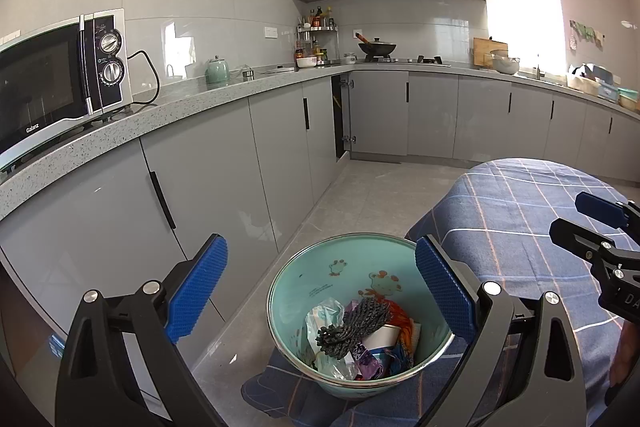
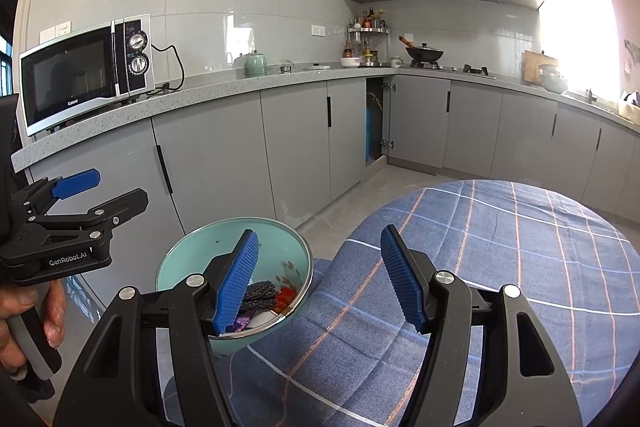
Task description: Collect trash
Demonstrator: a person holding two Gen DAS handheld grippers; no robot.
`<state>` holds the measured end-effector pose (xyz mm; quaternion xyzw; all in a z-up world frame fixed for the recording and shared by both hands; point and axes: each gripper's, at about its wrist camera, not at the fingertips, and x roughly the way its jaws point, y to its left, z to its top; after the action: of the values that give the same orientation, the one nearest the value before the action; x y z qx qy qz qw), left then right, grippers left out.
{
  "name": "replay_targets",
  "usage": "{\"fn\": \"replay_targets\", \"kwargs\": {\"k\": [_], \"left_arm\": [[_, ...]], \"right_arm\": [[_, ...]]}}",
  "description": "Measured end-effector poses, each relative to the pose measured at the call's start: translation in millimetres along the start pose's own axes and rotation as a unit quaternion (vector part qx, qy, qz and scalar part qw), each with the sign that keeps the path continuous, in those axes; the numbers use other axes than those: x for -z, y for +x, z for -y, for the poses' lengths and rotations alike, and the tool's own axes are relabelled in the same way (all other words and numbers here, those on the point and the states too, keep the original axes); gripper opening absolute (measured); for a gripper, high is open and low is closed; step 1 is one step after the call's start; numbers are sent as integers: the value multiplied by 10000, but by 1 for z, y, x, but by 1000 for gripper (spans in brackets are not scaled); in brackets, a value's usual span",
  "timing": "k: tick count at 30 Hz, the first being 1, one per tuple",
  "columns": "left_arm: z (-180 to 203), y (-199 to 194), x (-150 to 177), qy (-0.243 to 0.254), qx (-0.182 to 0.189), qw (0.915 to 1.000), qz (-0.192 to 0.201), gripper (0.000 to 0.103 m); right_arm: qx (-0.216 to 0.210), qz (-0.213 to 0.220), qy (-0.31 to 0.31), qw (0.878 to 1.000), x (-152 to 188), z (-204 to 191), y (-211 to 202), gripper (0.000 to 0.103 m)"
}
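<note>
A teal bin [image 1: 304, 291] with cartoon frogs inside stands on the blue checked cloth [image 1: 500, 211]. It holds trash: a grey knobbly piece [image 1: 354, 327], a clear plastic bag [image 1: 326, 319], a white paper cup [image 1: 384, 339] and coloured wrappers [image 1: 370, 363]. My left gripper [image 1: 320, 287] hovers over the bin, open wide, with nothing between its blue pads [image 1: 196, 291]. To the right of the bin [image 2: 180, 259], my right gripper [image 2: 320, 283] is open and empty above the cloth [image 2: 500, 247]. Each gripper shows in the other's view: the right gripper [image 1: 572, 215] and the left gripper [image 2: 108, 191].
Grey cabinets [image 1: 224, 179] under a speckled counter [image 1: 192, 107] run along the left and back. A microwave [image 1: 60, 83] sits on the counter, with a teal kettle [image 1: 217, 70] and a wok [image 1: 377, 47] further along. A person's hand [image 2: 24, 311] holds the left gripper's handle.
</note>
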<state>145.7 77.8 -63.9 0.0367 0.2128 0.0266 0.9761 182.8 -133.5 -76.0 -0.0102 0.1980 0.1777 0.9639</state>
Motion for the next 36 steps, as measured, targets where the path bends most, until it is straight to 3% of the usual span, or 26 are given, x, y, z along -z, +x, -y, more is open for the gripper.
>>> {"fn": "replay_targets", "kwargs": {"k": [19, 36], "left_arm": [[-2, 1, 0, -30, -48, 10000, 15, 97], [-1, 7, 0, -16, -314, 9995, -35, 97]], "right_arm": [[13, 59, -4, 10000, -3, 0, -3, 64], [63, 251, 0, 9997, -4, 0, -12, 68]]}}
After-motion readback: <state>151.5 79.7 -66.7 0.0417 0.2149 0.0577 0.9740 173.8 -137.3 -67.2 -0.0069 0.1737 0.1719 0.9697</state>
